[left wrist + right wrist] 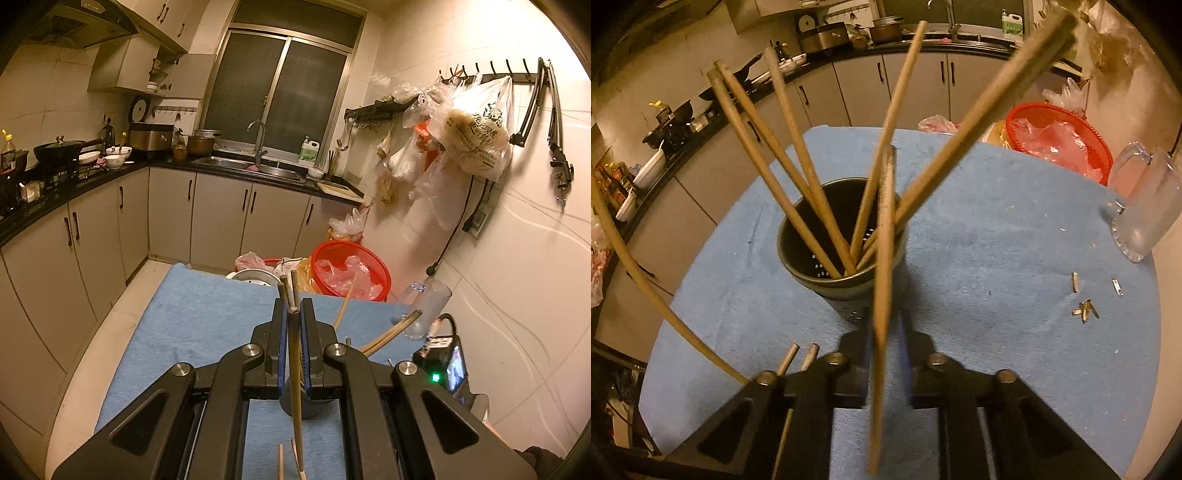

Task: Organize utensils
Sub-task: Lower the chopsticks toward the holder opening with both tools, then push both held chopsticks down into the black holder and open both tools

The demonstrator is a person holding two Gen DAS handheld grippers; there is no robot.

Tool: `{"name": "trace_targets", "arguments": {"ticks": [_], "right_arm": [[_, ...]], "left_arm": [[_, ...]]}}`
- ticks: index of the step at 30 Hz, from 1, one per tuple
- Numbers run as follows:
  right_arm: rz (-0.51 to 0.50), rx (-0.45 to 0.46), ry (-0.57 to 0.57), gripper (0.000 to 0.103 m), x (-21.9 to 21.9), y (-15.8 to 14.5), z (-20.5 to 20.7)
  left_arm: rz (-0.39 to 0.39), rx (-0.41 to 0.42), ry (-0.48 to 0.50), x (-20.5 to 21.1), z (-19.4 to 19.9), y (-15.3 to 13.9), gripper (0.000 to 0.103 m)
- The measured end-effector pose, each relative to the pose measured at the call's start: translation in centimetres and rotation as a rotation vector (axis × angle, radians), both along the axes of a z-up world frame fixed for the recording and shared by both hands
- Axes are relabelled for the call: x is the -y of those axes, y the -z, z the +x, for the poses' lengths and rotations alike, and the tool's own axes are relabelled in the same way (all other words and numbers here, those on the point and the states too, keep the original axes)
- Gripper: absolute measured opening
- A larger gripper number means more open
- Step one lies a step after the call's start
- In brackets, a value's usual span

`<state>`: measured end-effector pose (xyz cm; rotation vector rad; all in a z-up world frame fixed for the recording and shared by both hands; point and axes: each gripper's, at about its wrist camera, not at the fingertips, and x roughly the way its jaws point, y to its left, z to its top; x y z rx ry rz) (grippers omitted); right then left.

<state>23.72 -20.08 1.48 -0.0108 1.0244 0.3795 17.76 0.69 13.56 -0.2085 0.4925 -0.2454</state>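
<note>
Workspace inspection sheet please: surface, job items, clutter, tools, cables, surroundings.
Surface: blue cloth covering the table.
Job's things: black perforated holder with several chopsticks leaning in it; two more chopsticks lie on the cloth beside the right tool.
Clutter: clear glass mug at the table's right edge; small metal bits on the cloth.
Grippers: left tool shut on a chopstick; right tool shut on another chopstick by the holder, image blurred.
Cables: black cable hanging down the tiled wall.
Surroundings: red basket with plastic bags behind the table; kitchen counter, sink.
</note>
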Motion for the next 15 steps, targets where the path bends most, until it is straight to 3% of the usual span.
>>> {"name": "trace_targets", "arguments": {"ticks": [9, 15], "right_arm": [[0.059, 0.117, 0.004, 0.007, 1.0, -3.7, -2.8], [0.121, 0.283, -0.008, 0.007, 1.2, -8.0, -5.5]], "left_arm": [[-0.023, 0.009, 0.002, 0.3, 0.6, -0.4, 0.006], [-0.027, 0.04, 0.017, 1.2, 1.1, -2.0, 0.006]]}}
